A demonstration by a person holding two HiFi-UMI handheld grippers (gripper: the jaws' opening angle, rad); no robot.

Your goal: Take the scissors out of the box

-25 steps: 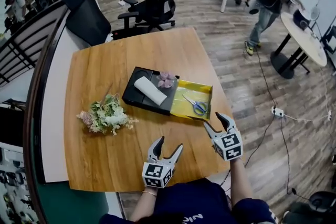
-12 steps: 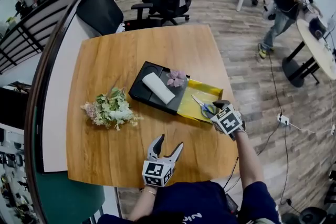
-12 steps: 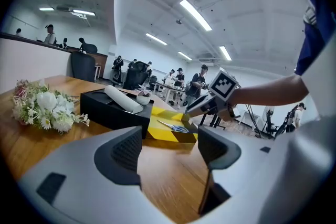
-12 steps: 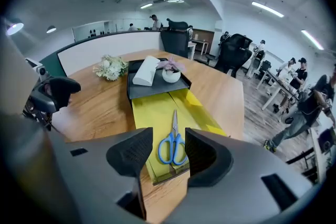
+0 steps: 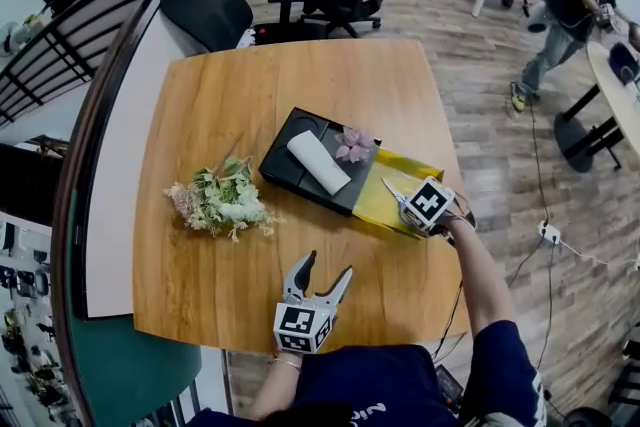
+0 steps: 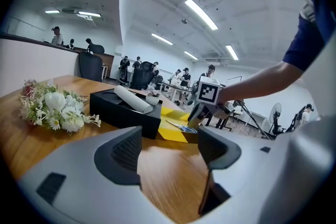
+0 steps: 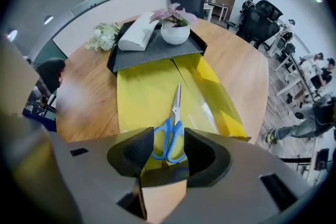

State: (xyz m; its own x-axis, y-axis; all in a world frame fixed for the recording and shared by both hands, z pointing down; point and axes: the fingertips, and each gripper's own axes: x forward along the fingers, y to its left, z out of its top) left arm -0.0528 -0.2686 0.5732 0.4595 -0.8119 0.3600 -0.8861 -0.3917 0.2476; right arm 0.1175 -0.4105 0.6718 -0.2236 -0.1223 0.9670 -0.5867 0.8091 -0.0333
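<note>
A wooden bench (image 5: 220, 105) stands in an open office. Flowers (image 5: 222, 200) lie near its left edge, and a black tray (image 5: 290, 170) sits mid-bench. The left hand-held gripper (image 5: 326, 265) hovers at the front edge, jaws apart and empty. By the right edge, the scissors (image 7: 177, 99) lie in the yellow box (image 5: 410, 165). The right hand-held gripper (image 7: 169, 140) points down at them, its jaws just closing, still apart around the blue handles.

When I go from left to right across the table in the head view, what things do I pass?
Bunch of white and green flowers → white rolled cloth → small pink-leaved potted plant → blue-handled scissors.
</note>
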